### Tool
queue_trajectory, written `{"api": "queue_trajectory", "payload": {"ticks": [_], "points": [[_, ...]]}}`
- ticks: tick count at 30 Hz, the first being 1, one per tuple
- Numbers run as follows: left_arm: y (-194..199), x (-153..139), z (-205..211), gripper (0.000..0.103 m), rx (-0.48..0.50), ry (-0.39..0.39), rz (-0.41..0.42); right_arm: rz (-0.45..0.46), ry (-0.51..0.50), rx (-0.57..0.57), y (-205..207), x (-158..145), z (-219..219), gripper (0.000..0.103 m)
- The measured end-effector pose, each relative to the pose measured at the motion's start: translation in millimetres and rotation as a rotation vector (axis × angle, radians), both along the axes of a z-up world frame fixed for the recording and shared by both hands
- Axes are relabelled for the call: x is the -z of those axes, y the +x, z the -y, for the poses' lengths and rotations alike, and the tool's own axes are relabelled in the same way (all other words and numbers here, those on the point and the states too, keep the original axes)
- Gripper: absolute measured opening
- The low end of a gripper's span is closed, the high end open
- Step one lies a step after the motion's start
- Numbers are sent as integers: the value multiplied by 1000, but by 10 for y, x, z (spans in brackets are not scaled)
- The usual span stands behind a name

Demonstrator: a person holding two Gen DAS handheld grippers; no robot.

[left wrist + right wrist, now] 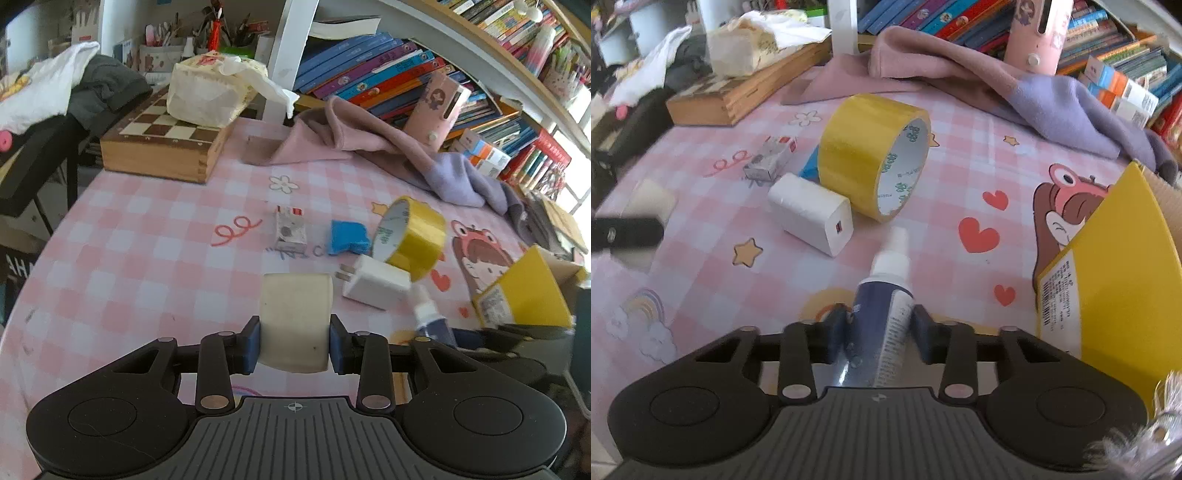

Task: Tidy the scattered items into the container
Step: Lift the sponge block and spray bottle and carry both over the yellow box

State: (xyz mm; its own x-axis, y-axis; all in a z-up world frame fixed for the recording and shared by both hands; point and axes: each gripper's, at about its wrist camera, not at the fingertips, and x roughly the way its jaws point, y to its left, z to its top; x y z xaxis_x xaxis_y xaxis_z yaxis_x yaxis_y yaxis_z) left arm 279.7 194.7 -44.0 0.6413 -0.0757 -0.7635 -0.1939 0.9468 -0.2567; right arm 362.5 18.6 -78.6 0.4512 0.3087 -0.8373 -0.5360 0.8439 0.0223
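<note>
My left gripper (294, 332) is shut on a cream block (295, 314), held a little above the pink checked tablecloth. A dark blue spray bottle (882, 295) with a white cap sits between the pads of my right gripper (879, 332), which is shut on it, cap pointing forward. On the cloth lie a yellow tape roll (864, 147), a white charger (812, 214), a blue item (349, 236) and a small white-and-red box (290, 229). The yellow cardboard box (1115, 266) stands open at the right. In the right wrist view the cream block (652, 201) shows at the far left.
A wooden chess box (162, 147) with a tissue pack (210, 92) on it stands at the back left. A pink and purple cloth (369, 140) and a pink bottle (437, 107) lie in front of rows of books (369, 70) at the back.
</note>
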Motion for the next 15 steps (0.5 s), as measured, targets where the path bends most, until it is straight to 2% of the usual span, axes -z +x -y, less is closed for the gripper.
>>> {"api": "queue_trajectory", "payload": {"ticks": [6,15], "points": [[-172,-130,56,34,-2,-20,36,-16,32,2,-62,-61,42,31],[-458,-254,153,33,9,-31,79,53,84,-50,-328,-377,105,31]]}}
